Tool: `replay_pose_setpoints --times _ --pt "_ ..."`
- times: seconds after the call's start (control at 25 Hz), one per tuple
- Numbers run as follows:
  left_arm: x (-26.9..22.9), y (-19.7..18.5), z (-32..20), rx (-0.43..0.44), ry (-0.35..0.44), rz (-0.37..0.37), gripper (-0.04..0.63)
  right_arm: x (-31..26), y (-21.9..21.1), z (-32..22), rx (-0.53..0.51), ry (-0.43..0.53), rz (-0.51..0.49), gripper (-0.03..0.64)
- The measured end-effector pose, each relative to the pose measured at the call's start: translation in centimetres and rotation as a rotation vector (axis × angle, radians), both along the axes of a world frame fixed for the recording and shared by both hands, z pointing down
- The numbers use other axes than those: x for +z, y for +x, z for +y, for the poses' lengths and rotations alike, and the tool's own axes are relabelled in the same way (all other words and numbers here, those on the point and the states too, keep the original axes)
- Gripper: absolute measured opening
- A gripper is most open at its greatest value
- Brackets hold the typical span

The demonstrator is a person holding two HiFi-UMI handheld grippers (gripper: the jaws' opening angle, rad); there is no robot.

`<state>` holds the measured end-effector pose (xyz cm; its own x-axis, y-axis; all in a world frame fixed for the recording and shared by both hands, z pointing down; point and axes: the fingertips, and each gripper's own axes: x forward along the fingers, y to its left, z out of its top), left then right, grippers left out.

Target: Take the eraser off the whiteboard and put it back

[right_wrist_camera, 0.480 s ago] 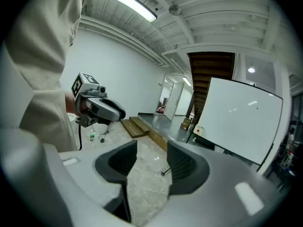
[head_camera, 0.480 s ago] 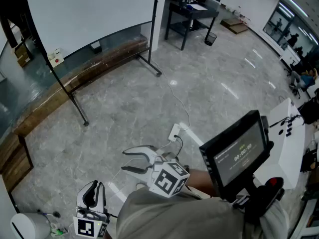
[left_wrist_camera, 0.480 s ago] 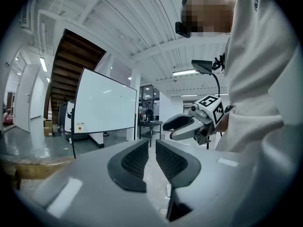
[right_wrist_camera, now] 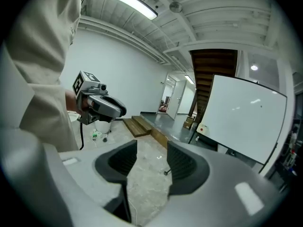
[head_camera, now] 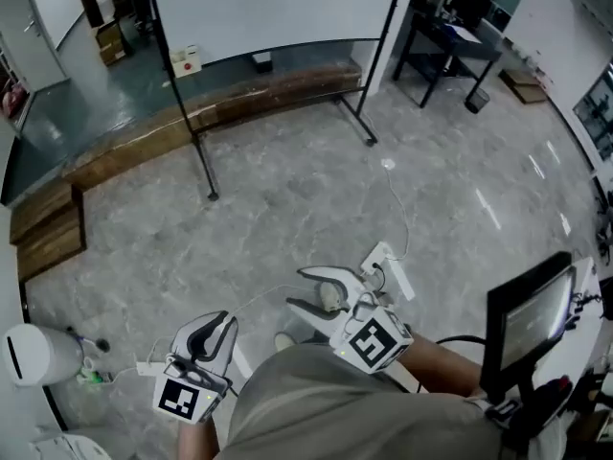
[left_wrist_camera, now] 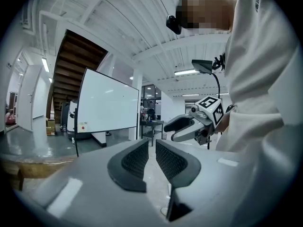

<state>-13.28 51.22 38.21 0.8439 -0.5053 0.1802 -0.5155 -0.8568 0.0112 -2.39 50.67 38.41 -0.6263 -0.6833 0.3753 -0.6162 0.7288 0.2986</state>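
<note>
At the far side of the grey stone floor [head_camera: 287, 190] stands the whiteboard [head_camera: 278, 8] on its black stand. The eraser [head_camera: 186, 59], a small white block with a red dot, sits at the board's lower left corner, well apart from both of my grippers. A long wooden step [head_camera: 144, 142] runs along the floor beneath the board. Near me, on the left, I hold my left gripper [head_camera: 213, 326] close to my body. Its jaws are drawn almost together, with only a narrow slit between the ribbed pads [left_wrist_camera: 137, 160] and nothing in it. To its right my right gripper [head_camera: 297, 290] reaches a little farther out, jaws spread wide and released, with only bare floor between them. Just beyond that gripper a white power strip [head_camera: 383, 262] lies on the floor, and its thin cable [head_camera: 397, 199] trails away toward the far side. A black table [head_camera: 445, 41] stands far right of the whiteboard, and a dark screen [head_camera: 532, 324] is near me on the right.
</note>
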Motion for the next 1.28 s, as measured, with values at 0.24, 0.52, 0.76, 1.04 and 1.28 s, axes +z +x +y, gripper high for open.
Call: replay_pose_setpoints --times 0.24,0.52,0.76,1.04,1.28 --pt "0.8 -2.5 -2.6 -0.071 0.008 0.045 0.054 1.4 -0.8 -2.3 0.009 0.014 0.000 0.081" --pt "1.5 -5.5 -2.0 -0.134 -0.017 0.050 0.006 1.9 -3.5 -2.7 -0.052 -0.002 0.036 0.002" --pt "1.9 -7.3 -2.8 -0.157 -0.034 0.046 0.006 2.2 -4.1 -3.4 -0.053 -0.023 0.048 0.002" --pt "2.7 -5.7 -6.7 -0.161 -0.043 0.021 0.006 3.2 -2.6 -6.7 -0.064 -0.059 0.049 0.002" --pt "2.5 -3.5 -11.9 -0.139 -0.073 -0.001 0.006 3.6 -1.4 -12.9 -0.051 -0.070 -0.015 0.002"
